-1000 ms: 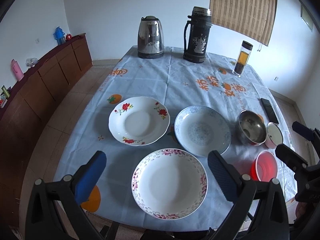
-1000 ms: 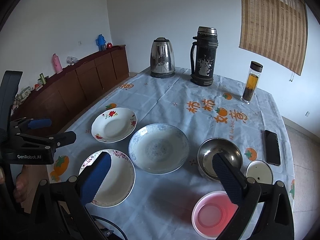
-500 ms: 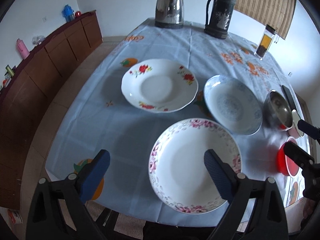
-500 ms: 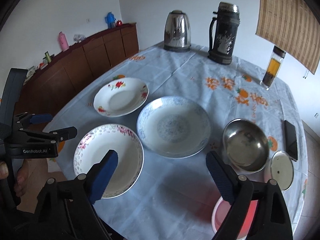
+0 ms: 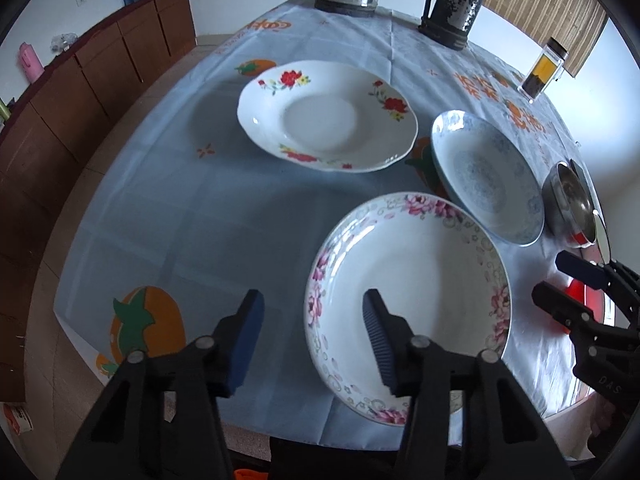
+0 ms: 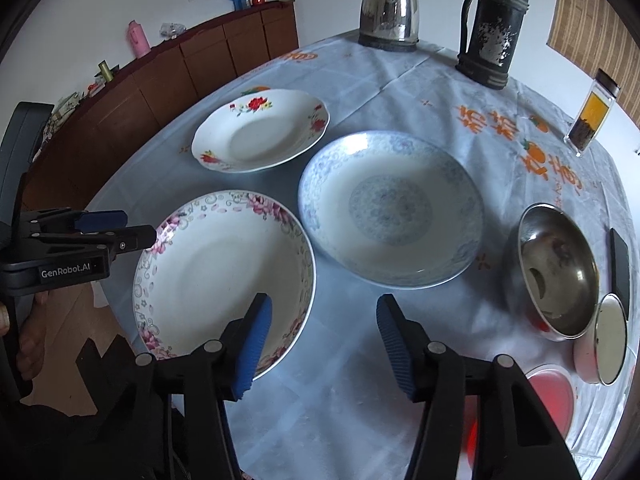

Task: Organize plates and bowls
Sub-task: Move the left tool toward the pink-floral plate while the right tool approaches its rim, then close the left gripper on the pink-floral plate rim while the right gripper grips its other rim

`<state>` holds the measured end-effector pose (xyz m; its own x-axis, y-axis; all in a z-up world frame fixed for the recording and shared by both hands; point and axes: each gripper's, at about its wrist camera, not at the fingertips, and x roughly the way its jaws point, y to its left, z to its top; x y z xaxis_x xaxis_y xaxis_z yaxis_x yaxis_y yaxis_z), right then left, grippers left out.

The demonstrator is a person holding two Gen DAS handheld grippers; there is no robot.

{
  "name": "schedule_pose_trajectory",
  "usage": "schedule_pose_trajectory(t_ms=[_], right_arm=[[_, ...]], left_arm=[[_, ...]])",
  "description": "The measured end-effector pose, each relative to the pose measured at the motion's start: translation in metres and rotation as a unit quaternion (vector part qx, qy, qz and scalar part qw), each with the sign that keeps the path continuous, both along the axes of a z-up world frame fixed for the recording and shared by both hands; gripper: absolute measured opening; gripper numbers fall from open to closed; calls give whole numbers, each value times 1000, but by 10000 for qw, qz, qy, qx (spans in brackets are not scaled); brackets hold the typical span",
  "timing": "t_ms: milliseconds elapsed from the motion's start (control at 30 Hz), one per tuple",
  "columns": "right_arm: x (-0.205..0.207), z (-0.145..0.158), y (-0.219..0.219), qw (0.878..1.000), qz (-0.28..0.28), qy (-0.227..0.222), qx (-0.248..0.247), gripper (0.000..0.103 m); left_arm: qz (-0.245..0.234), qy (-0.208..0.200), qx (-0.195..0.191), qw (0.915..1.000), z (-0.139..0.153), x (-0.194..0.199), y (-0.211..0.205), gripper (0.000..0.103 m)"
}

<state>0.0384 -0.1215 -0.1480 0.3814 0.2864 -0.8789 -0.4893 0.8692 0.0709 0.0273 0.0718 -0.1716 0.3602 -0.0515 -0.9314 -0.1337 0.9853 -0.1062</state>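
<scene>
While fingers gape, left gripper (image 5: pixel 314 338) straddles pink-flowered plate (image 5: pixel 412 284) rim.

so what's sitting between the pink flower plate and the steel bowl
The blue patterned plate lies between the pink flower plate and the steel bowl, apart from both on the tablecloth; the right wrist view shows it best.

You have glossy glazed ceramic before you: the pink-flowered plate (image 6: pixel 224 264), the red-flowered plate (image 6: pixel 260 136) and the blue-patterned plate (image 6: pixel 392 208). The steel bowl (image 6: pixel 558 270) and kettle (image 6: pixel 389 10) are shiny metal. Creased cloth (image 6: pixel 400 88) covers your tabletop. The ribbed blue fingers (image 6: pixel 394 340) look matt.
</scene>
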Motion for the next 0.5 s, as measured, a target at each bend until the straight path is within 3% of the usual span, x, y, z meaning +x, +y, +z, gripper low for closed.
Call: schedule_pose_trajectory(t_ms=[233, 500], right_arm=[[3, -20, 5, 9995, 62, 319, -41, 48], [6, -36, 9, 9981, 105, 604, -67, 36]], left_arm=[[-16, 139, -175, 9997, -13, 4, 3, 31], [27, 298, -326, 9990, -26, 6, 8, 24]])
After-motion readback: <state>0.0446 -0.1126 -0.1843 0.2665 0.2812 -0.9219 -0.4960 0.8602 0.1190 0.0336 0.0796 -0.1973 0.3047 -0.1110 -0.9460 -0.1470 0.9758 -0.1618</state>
